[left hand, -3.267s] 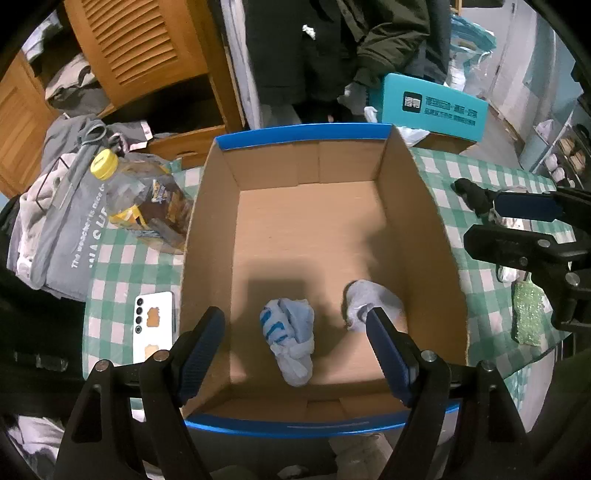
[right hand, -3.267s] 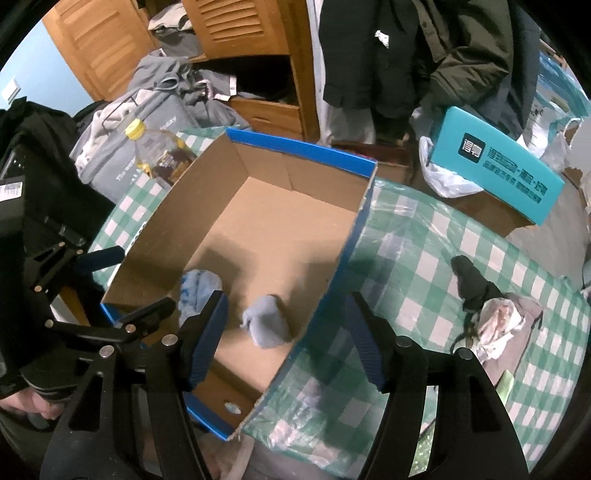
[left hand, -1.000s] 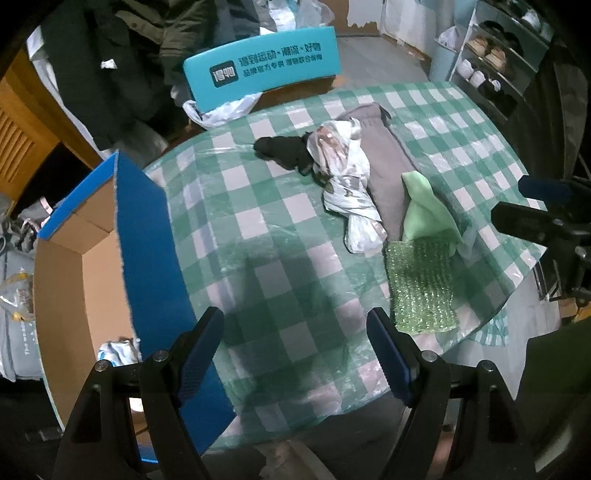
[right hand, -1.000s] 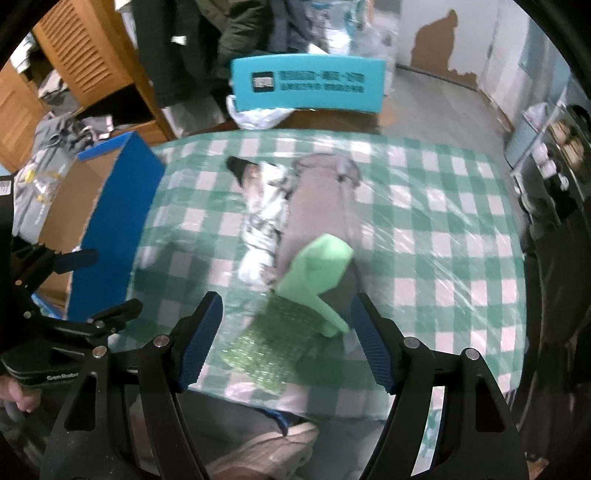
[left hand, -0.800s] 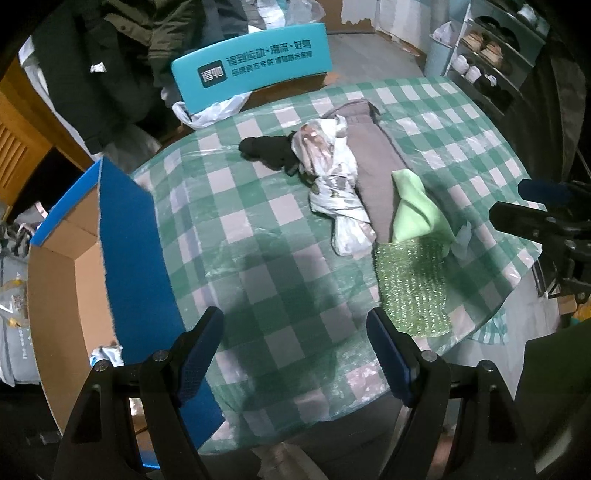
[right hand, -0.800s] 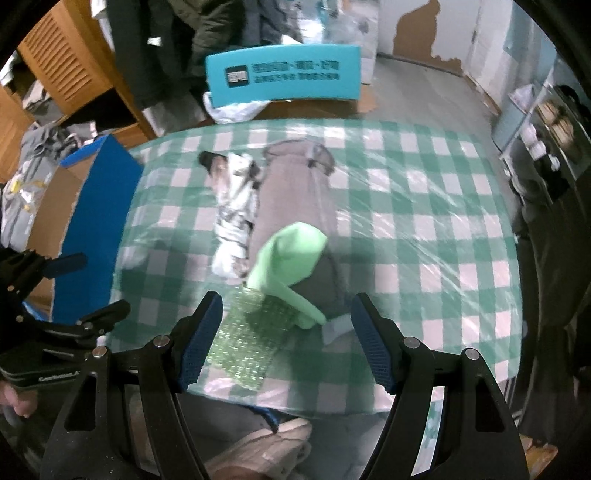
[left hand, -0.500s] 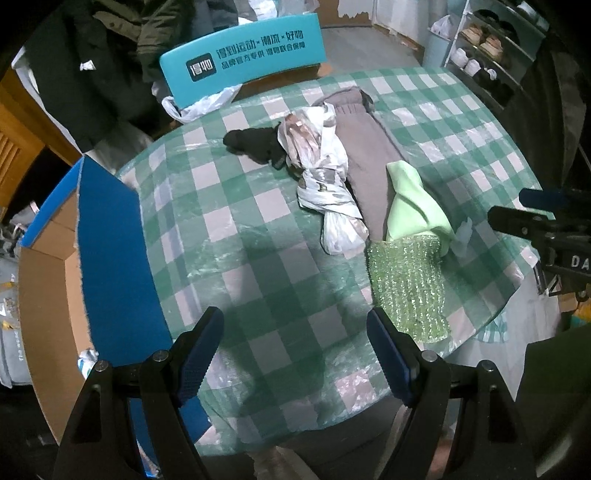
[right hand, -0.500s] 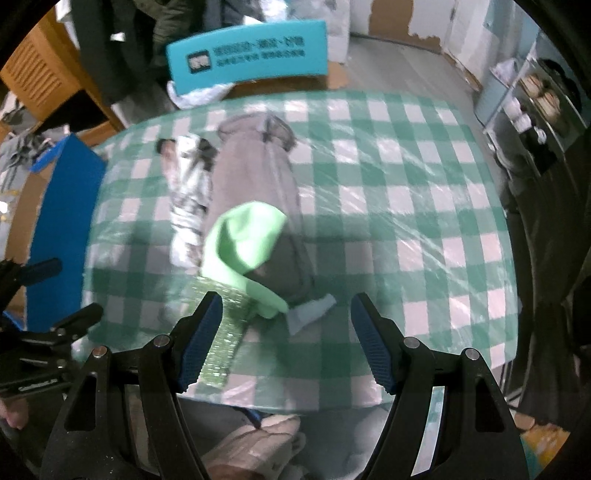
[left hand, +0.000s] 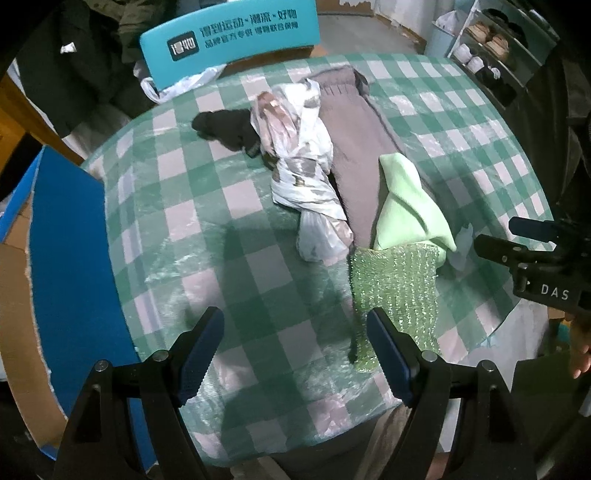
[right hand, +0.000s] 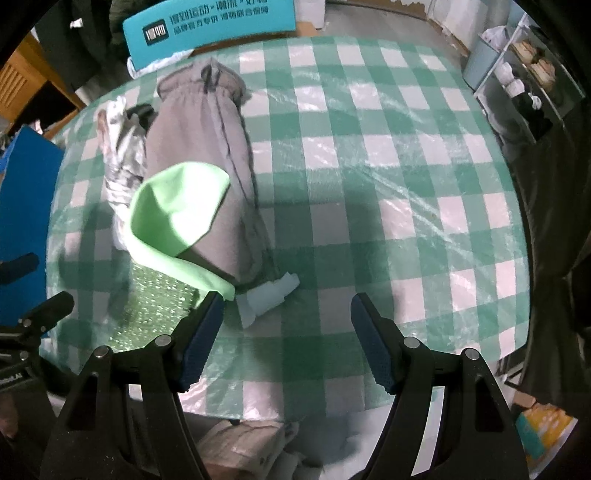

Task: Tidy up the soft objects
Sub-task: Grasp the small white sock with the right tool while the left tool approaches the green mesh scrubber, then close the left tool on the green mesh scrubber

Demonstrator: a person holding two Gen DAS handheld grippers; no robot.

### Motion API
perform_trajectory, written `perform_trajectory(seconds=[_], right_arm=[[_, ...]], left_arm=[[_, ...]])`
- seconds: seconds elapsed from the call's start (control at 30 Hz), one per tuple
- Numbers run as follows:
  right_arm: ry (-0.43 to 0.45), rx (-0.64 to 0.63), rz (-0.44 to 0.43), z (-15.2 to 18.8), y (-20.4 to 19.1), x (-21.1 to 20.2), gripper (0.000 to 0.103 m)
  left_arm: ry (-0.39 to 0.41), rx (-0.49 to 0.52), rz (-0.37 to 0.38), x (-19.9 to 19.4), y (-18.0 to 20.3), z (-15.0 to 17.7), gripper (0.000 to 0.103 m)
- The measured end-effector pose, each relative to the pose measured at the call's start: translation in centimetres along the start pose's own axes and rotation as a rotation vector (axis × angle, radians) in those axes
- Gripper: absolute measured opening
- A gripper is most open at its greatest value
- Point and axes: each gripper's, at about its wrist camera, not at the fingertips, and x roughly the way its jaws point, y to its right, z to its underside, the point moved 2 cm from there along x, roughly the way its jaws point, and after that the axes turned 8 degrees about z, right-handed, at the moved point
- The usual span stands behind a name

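Over checked table, both grippers lower (jaws apart, empty), green cloth nearer.

My left wrist camera looks steeply down past its tongs onto the checked table, the blue box to their left. My right wrist camera points straight down past its own tongs, nearer the cloth. Both views share the grey trousers, green cloth and teal chair back.

Cardboard box interior perhaps cut off left
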Motion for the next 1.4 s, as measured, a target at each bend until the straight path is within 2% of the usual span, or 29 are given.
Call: perform_trajectory(seconds=[0.47, 0.83, 1.0, 1.27, 1.4], right_arm=[[-0.014, -0.087, -0.004, 0.3, -1.3, 2.7, 0.072], [-0.004, -0.171, 0.004, 1.5, -2.0, 4.8, 0.044], [0.012, -0.192, -0.014, 2.3, -2.1, 4.4, 0.025], [0.019, -0.169, 0.001, 2.4, -2.2, 3.5, 0.022], [0.031, -0.144, -0.003, 2.2, -0.9, 2.4, 0.022]], left_arm=[[-0.040, -0.001, 0.012, 2.2, 0.7, -0.5, 0.081], [-0.059, 0.010, 0.030, 3.0, 1.7, -0.8, 0.081], [-0.063, 0.014, 0.048, 3.0, 2.5, -0.7, 0.081], [-0.078, 0.017, 0.066, 3.6, 3.8, -0.7, 0.081], [-0.081, 0.010, 0.077, 4.0, 4.6, -0.7, 0.087]])
